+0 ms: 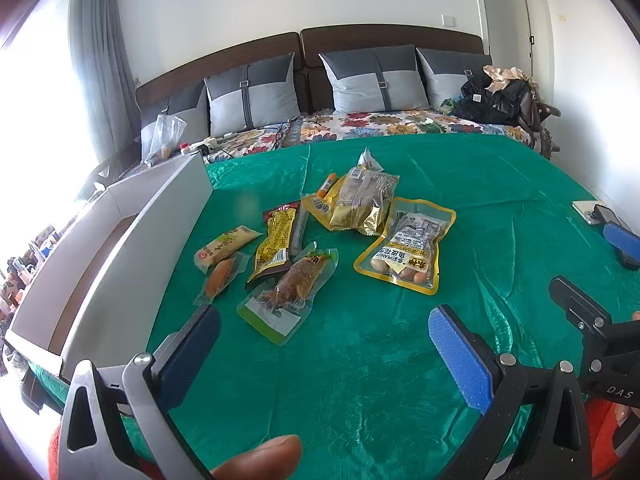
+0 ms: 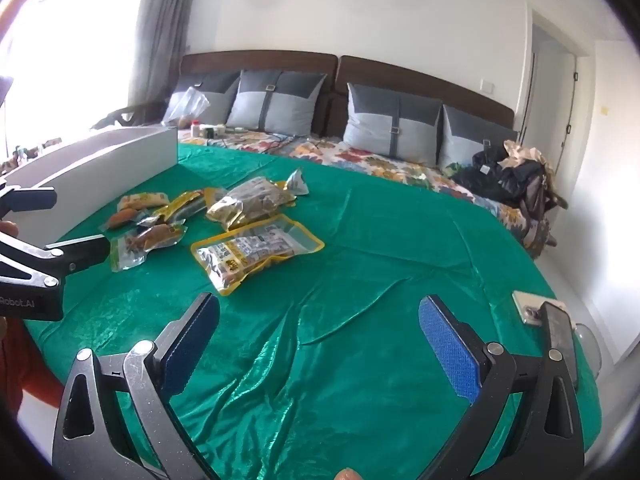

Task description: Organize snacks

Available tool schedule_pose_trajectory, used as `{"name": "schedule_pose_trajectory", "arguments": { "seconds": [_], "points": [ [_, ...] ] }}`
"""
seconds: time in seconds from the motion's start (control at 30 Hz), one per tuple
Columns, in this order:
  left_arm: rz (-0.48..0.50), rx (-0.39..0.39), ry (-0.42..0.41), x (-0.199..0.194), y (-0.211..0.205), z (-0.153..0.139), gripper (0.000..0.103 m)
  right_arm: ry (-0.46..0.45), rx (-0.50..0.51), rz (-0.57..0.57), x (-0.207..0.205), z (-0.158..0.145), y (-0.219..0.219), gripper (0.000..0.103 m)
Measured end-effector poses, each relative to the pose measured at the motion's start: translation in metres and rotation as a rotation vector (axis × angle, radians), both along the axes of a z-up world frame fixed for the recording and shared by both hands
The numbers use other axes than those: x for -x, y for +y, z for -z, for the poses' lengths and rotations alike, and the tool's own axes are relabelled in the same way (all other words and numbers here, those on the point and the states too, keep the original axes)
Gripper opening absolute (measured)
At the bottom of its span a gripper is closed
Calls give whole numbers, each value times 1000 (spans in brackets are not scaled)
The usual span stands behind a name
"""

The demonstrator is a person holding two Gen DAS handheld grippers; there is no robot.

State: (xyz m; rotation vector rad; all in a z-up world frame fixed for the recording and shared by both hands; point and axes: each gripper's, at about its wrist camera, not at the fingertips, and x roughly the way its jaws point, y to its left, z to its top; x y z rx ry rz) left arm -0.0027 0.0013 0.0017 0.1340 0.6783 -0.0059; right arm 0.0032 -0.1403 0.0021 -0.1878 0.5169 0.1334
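Several snack packets lie in a loose pile on a green cloth [image 1: 480,184]. A yellow-edged peanut pouch [image 1: 406,244] lies at the right of the pile and shows in the right wrist view [image 2: 256,250]. A gold bag [image 1: 360,200] lies behind it. A clear pouch of brown meat [image 1: 290,292] lies nearest my left gripper [image 1: 324,352], which is open and empty, just short of the pile. A sausage packet [image 1: 219,274] lies by the white box [image 1: 132,264]. My right gripper [image 2: 318,348] is open and empty over bare cloth, right of the pile.
The white box stands open along the cloth's left edge [image 2: 100,160]. A phone [image 2: 530,306] lies at the cloth's right edge. Grey pillows [image 1: 376,80], a floral sheet and a heap of dark bags [image 1: 500,96] lie behind. The right gripper's fingers [image 1: 622,240] show at right in the left wrist view.
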Motion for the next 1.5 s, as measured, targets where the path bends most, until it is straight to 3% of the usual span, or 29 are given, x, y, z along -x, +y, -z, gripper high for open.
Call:
{"name": "schedule_pose_trajectory", "arguments": {
  "seconds": [1.5],
  "points": [
    [-3,3,24,-5,-1,10,103,10,-5,-11,-5,3,4,101]
  ]
}}
